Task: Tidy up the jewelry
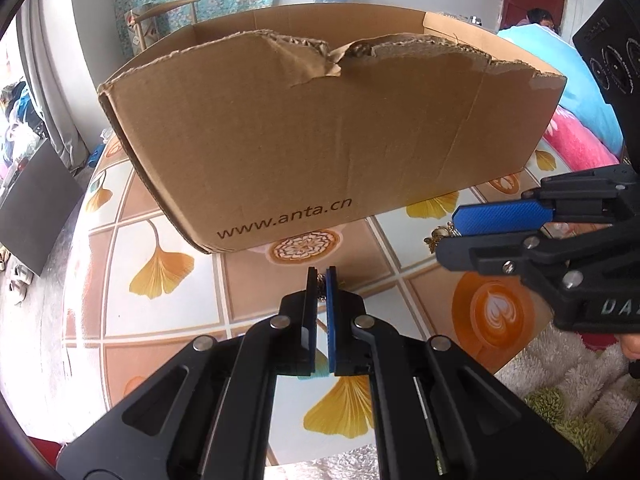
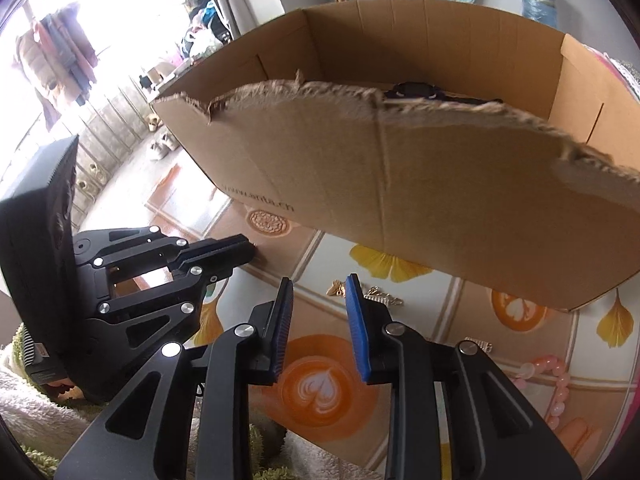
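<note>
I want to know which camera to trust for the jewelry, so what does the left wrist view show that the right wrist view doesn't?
Only the left wrist view shows the left gripper shut on a small gold chain piece. Only the right wrist view shows the pink bead bracelet, the gold pieces ahead of the open right gripper, and a black item inside the box. Both show the torn cardboard box and the patterned tablecloth.

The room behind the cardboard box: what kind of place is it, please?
Probably a lived-in home, perhaps a living room or bedroom. A patterned tablecloth covers the table, clothes hang by a bright window, and a wooden chair stands behind the cardboard box.
</note>
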`<control>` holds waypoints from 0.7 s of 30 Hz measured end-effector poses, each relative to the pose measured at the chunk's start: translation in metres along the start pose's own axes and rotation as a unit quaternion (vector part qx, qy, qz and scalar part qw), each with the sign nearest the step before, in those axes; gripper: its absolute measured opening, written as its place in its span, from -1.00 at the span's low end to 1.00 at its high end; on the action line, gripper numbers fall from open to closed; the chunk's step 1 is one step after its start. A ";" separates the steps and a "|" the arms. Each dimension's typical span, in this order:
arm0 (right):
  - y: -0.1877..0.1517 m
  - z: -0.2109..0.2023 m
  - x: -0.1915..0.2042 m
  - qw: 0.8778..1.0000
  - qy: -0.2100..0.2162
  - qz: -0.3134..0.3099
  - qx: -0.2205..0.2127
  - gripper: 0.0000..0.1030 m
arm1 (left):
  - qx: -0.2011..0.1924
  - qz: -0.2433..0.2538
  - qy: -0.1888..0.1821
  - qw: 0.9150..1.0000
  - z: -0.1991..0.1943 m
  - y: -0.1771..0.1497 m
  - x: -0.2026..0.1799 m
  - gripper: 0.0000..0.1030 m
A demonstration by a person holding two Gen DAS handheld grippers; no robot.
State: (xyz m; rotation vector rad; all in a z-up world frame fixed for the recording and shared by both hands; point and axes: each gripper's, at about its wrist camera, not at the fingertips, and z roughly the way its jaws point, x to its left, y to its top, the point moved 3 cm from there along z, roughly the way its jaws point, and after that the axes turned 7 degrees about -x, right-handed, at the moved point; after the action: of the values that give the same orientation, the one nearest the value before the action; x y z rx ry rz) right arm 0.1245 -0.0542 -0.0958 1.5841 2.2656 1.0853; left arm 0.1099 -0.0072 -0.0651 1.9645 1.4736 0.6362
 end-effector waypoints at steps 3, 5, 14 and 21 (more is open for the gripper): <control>-0.002 0.006 0.001 1.000 -0.009 0.000 0.012 -0.48 | -0.001 0.002 0.000 1.000 0.000 0.000 0.000 -0.94; -0.002 0.009 0.001 1.000 -0.014 0.001 0.017 -0.48 | -0.001 0.001 -0.001 1.000 -0.001 -0.001 0.001 -0.94; 0.003 0.015 0.008 0.999 -0.038 -0.031 0.015 -0.55 | -0.004 -0.002 -0.004 1.000 -0.003 -0.003 0.003 -0.94; 0.007 0.018 0.010 0.997 -0.052 -0.061 0.016 -0.56 | -0.005 -0.002 -0.006 1.000 -0.003 -0.003 0.003 -0.94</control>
State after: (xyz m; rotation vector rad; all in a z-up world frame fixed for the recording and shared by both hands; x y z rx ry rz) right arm 0.1345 -0.0359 -0.1018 1.4551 2.2878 0.9182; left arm 0.1070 -0.0032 -0.0651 1.9541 1.4653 0.6283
